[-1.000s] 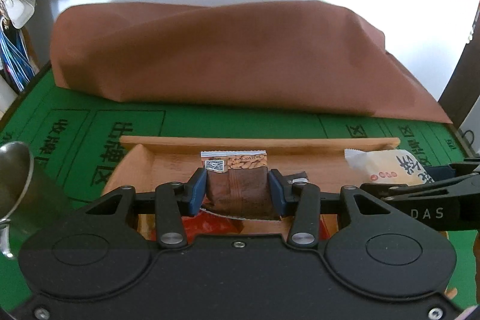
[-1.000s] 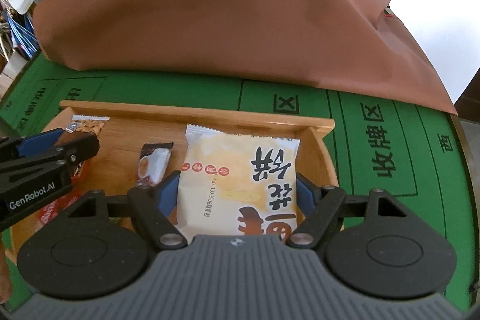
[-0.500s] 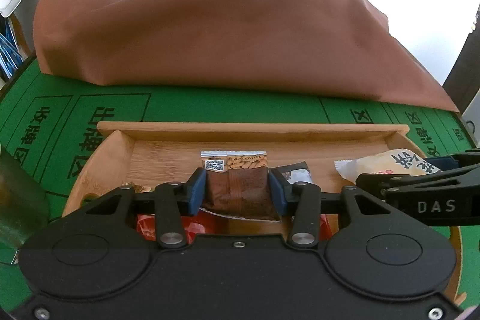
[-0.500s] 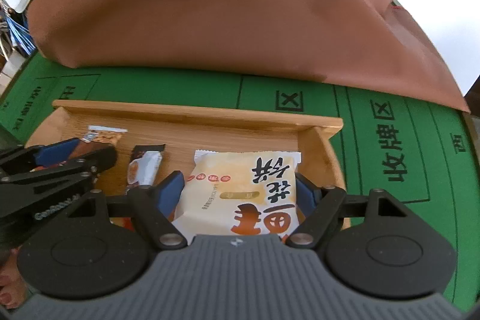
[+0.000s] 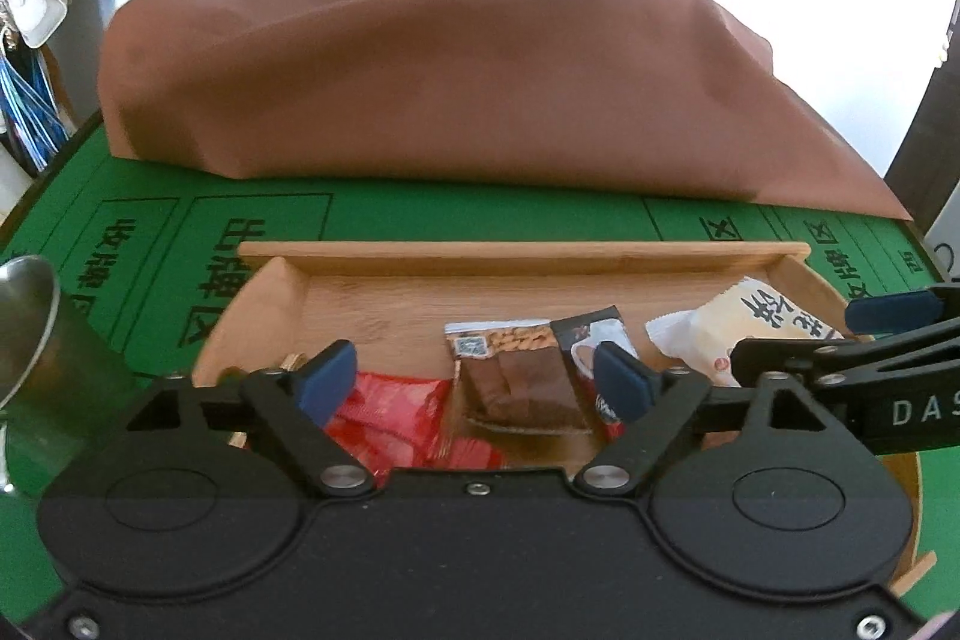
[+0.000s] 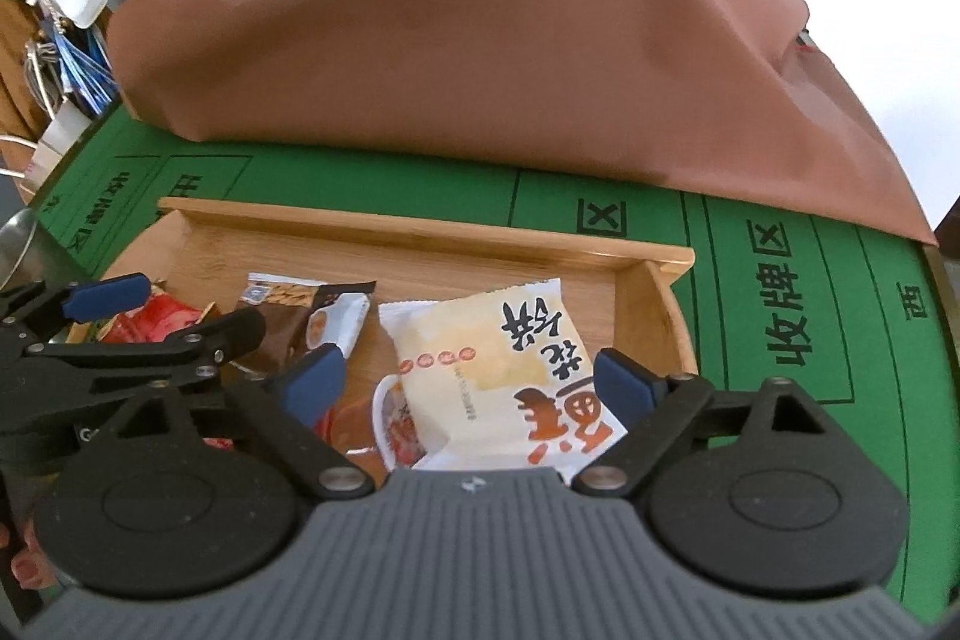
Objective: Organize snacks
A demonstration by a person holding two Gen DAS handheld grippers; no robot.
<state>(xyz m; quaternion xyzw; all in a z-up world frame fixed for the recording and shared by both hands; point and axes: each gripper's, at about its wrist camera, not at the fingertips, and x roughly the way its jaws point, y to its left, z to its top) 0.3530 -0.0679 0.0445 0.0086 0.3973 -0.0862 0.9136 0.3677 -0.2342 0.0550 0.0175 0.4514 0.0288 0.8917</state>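
A wooden tray [image 5: 516, 250] lies on the green mat and holds several snack packets. My left gripper [image 5: 474, 379] hovers over its near side with the jaws opening. The brown nut-bar packet [image 5: 516, 382] lies flat between the blue pads, touched by neither. A red packet [image 5: 390, 412] and a coffee sachet [image 5: 591, 340] flank it. My right gripper [image 6: 471, 382] is also opening over the tray's [image 6: 420, 226] right end. The pale pastry packet [image 6: 504, 358] rests between its pads, free of them. The left gripper [image 6: 174, 313] shows at the left of the right wrist view.
A large brown cloth mound [image 5: 480, 88] fills the table behind the tray. A metal cup [image 5: 24, 340] stands at the tray's left. Bags and cables clutter the far left corner [image 6: 66, 10]. Bare green mat [image 6: 780, 310] stretches to the right of the tray.
Both grippers opened wide. The left one let go of the brown packet and the right one let go of the pastry packet; both packets now lie in the tray.
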